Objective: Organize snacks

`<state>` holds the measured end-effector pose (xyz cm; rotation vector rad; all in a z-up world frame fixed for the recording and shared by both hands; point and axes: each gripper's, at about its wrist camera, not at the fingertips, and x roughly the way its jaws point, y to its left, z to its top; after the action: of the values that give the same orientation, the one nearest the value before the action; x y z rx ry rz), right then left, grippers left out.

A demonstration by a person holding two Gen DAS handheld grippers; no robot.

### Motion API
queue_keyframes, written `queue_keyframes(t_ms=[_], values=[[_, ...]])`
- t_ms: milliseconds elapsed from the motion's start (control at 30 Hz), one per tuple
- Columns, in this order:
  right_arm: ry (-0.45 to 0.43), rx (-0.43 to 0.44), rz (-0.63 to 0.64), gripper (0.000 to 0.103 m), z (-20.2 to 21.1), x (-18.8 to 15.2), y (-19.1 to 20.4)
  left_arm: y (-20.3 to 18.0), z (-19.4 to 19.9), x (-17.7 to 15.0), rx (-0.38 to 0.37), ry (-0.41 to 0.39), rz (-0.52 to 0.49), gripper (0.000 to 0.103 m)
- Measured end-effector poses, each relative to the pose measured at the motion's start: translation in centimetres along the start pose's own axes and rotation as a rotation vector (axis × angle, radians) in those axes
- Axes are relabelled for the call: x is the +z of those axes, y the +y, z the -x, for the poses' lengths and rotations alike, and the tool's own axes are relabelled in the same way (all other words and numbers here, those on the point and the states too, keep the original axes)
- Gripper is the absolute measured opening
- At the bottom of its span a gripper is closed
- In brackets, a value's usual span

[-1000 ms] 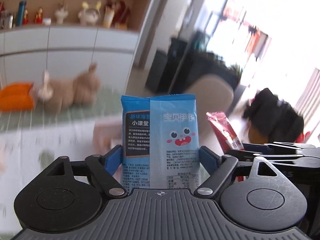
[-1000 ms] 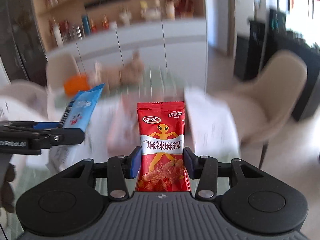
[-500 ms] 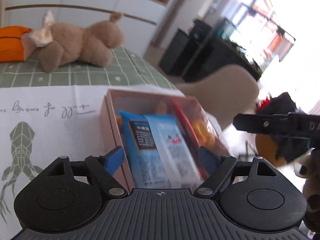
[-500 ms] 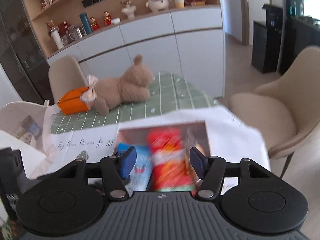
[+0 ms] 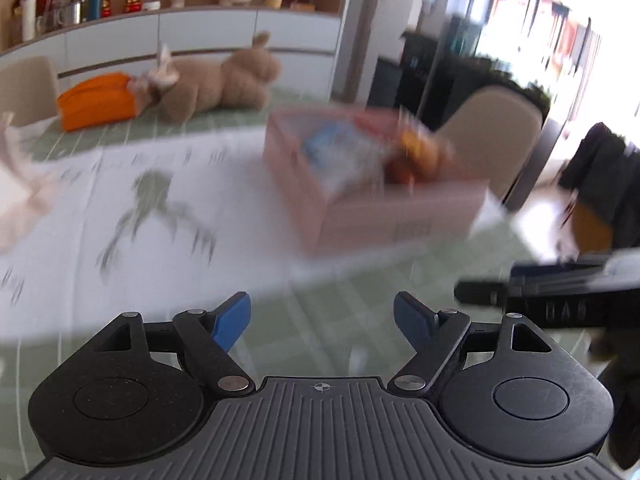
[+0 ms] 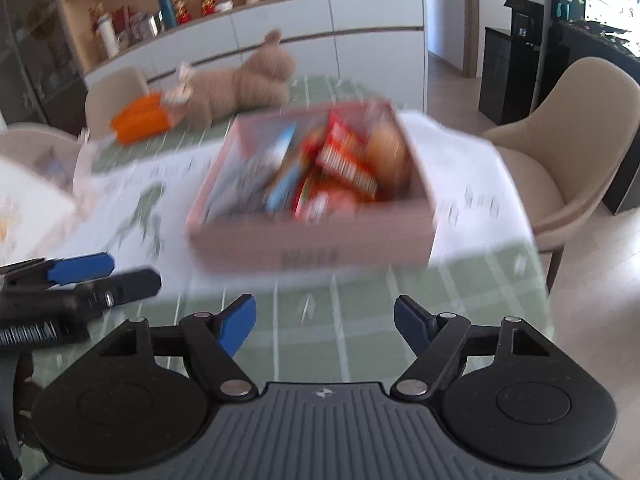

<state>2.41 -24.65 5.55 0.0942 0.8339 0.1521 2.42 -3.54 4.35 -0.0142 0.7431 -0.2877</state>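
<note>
Both tools empty now: left tool spread wide, right tool just opened, nothing between either pair of jaws. Blue packet and red packet, pinched a second ago, apparently dropped into pink box on counter. Ready for another pick.
</note>
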Motion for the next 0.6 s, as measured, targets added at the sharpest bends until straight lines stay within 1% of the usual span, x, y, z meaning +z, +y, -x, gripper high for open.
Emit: queue_keyframes(t_ms=[67,167,200,233,267,300,333,367,400,433,467,600], values=[[-0.001,0.004,0.007,0.077,-0.1,-2.3,0.9,-0.4,0.4,-2.2,0.051,0.018,-0.008,0.084],[0.016,-0.011,0.034,0.077,-0.7,-4.4,1.9,-0.1,0.2,-4.3,0.096,0.033,0.020,0.084],[0.029,-0.027,0.034,0.077,-1.0,-4.9,2.1,-0.1,0.3,-4.7,0.113,0.021,0.013,0.083],[0.018,-0.039,0.037,0.078,-1.1,-5.4,2.1,-0.2,0.4,-5.0,0.131,0.009,0.005,0.083],[-0.001,-0.061,0.044,0.083,-1.0,-5.8,2.3,-0.3,0.7,-5.3,0.141,-0.002,0.006,0.083],[0.000,-0.087,0.044,0.088,-1.1,-6.2,2.3,-0.3,0.8,-5.4,0.146,-0.013,0.009,0.083],[-0.015,-0.108,0.048,0.090,-1.2,-6.6,2.4,-0.4,0.8,-5.6,0.156,-0.024,0.006,0.083],[-0.036,-0.124,0.047,0.099,-1.3,-6.9,2.3,-0.6,0.3,-5.6,0.167,-0.032,-0.007,0.083],[-0.056,-0.131,0.041,0.103,-1.4,-7.1,1.9,-0.9,0.0,-5.8,0.182,-0.045,-0.032,0.086],[-0.084,-0.112,0.031,0.103,-1.3,-7.4,1.4,-1.0,0.0,-6.1,0.182,-0.069,-0.045,0.086],[-0.092,-0.122,0.034,0.103,-1.3,-7.5,1.2,-1.0,-0.1,-6.1,0.172,-0.078,-0.045,0.086],[-0.129,-0.130,0.030,0.103,-1.3,-7.8,0.9,-1.0,-0.4,-5.8,0.171,-0.075,-0.043,0.088]])
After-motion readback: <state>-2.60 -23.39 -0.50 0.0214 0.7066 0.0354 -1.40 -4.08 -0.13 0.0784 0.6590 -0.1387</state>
